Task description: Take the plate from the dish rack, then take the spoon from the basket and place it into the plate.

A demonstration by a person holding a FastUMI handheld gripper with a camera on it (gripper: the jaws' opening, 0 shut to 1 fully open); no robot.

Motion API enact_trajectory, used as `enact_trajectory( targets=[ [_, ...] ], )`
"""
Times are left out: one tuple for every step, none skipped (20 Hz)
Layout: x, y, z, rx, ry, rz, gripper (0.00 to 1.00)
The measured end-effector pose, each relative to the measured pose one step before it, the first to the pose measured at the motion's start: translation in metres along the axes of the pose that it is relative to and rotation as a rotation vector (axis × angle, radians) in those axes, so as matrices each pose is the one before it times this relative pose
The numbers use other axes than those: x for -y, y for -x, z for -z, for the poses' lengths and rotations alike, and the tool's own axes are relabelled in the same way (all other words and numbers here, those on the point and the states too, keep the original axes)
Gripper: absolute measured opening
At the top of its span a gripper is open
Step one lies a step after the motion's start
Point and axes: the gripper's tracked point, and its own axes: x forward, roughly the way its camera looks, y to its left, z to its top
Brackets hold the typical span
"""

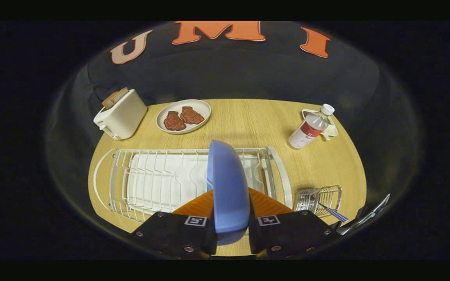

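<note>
A blue plate stands on edge between my two fingers, and my gripper is shut on its rim. The plate is held upright over the right part of the white wire dish rack; whether it still rests in the rack's slots I cannot tell. To the right of the rack stands a small wire basket on the wooden table. A spoon with a blue checked handle leans out of the basket toward me.
Beyond the rack, a white plate holds two pieces of meat. A white toaster with toast stands far left. A clear bottle leans by a small white dish far right. Metal utensils lie near the basket.
</note>
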Motion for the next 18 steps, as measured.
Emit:
enact_trajectory(
  targets=[
    [-0.0015, 0.00184, -0.0016, 0.00704, 0.00293, 0.01188, 0.33],
    [0.0011, 0.00097, -0.00209, 0.0059, 0.00441, 0.01595, 0.33],
    [0.00269, 0.00229, -0.00365, 0.00963, -0.0001, 0.02477, 0.31],
    [0.00272, 0.00123, -0.00196, 0.01061, 0.01182, 0.02136, 0.31],
    [0.00271, 0.00361, -0.00371, 0.00845, 0.0066, 0.02021, 0.3],
    [0.0013, 0.00404, -0.00267, 0.00957, 0.01147, 0.01242, 0.29],
    [0.0022, 0.00285, -0.00332, 0.01168, 0.00434, 0.01197, 0.28],
    [0.00459, 0.00276, -0.00168, 0.00989, 0.01341, 0.01601, 0.28],
    [0.00932, 0.00382, -0.00309, 0.01661, 0.0177, 0.02955, 0.28],
    [0.00812, 0.00204, -0.00921, 0.03554, -0.00226, 0.01404, 0.28],
    [-0.00016, 0.00285, -0.00257, -0.00056, -0.02547, -0.01922, 0.26],
    [-0.00291, 0.00474, -0.00052, -0.00232, -0.02863, -0.02591, 0.26],
    [0.0002, 0.00432, 0.00011, -0.00161, -0.01172, -0.01737, 0.26],
    [0.00538, 0.00391, -0.00099, 0.00885, -0.00033, -0.0064, 0.25],
    [0.00509, 0.00498, -0.00254, 0.01875, 0.0038, -0.00109, 0.26],
    [0.00417, 0.00533, 0.00074, 0.01423, 0.01054, -0.00502, 0.26],
    [0.00358, 0.00587, 0.00328, 0.00498, 0.0058, -0.00826, 0.26],
    [0.00211, 0.00565, 0.00267, 0.00773, 0.00288, -0.01605, 0.26]
  ],
)
